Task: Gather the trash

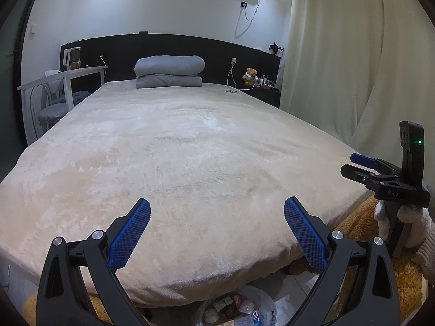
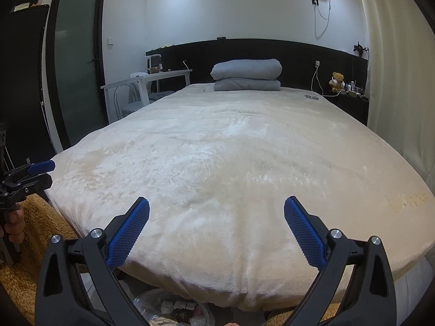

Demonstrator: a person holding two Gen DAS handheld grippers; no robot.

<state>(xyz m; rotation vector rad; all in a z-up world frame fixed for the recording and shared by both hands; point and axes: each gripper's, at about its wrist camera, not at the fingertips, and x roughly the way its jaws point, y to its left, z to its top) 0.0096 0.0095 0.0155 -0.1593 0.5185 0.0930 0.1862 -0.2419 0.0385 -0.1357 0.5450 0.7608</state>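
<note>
Left gripper (image 1: pixel 217 224): lower centre of the left wrist view, blue ribbed pads spread wide, nothing between them.
Right gripper (image 2: pixel 216 224): lower centre of the right wrist view, jaws likewise spread and empty.
Trash: a clear plastic bag of crumpled wrappers and scraps (image 1: pixel 239 308) sits on the floor at the bottom edge of both views, below the foot of the bed and beneath the grippers.
Bed: the cream plush blanket (image 1: pixel 190 163) fills the middle of the frame; no litter shows on it. A small dark looped object (image 1: pixel 231 91), too small to name, lies near its far right corner.
Far end: folded grey quilts (image 1: pixel 170 72) rest against the black headboard (image 1: pixel 168 44).
Progress: trash sits gathered in the bag and the blanket looks clear, which fits collecting being over, or loose pieces lying out of view.
View differences: the left wrist view shows a white-gloved hand (image 1: pixel 402 220) at right; the right wrist view alone shows the frosted glass door (image 2: pixel 76 62) at upper left.
</note>
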